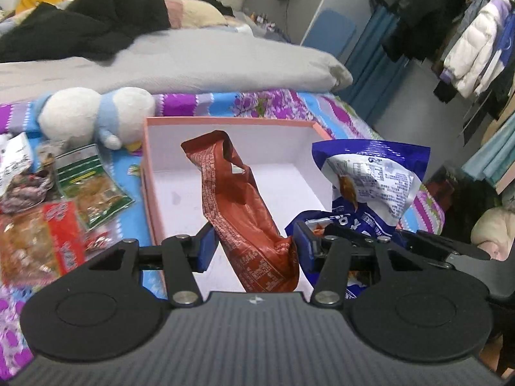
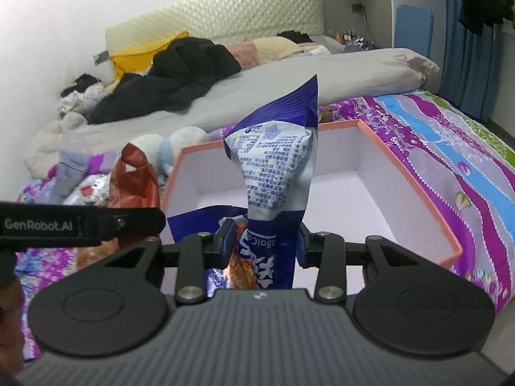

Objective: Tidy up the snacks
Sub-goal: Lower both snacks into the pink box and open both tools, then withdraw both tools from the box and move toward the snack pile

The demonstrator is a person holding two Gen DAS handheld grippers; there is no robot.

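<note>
Your left claw [image 1: 254,247] is clamped on the red-brown packet [image 1: 238,199] and your right claw [image 2: 264,247] on the blue packet [image 2: 276,173], both above the pink-rimmed box [image 1: 225,121]. Each appears pinched low, so its free top may flop outside the rim onto the bed [image 2: 450,148] when you let go.

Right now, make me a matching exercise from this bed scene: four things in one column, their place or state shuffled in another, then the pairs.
Things:
1. red-brown packet
2. blue packet
3. pink box
4. plush toy

States:
A. open, nothing lying inside
B. pinched in the right gripper
C. lying left of the box
D. held in the left gripper

Pairs: 1-D, 2-B, 3-A, 4-C
</note>
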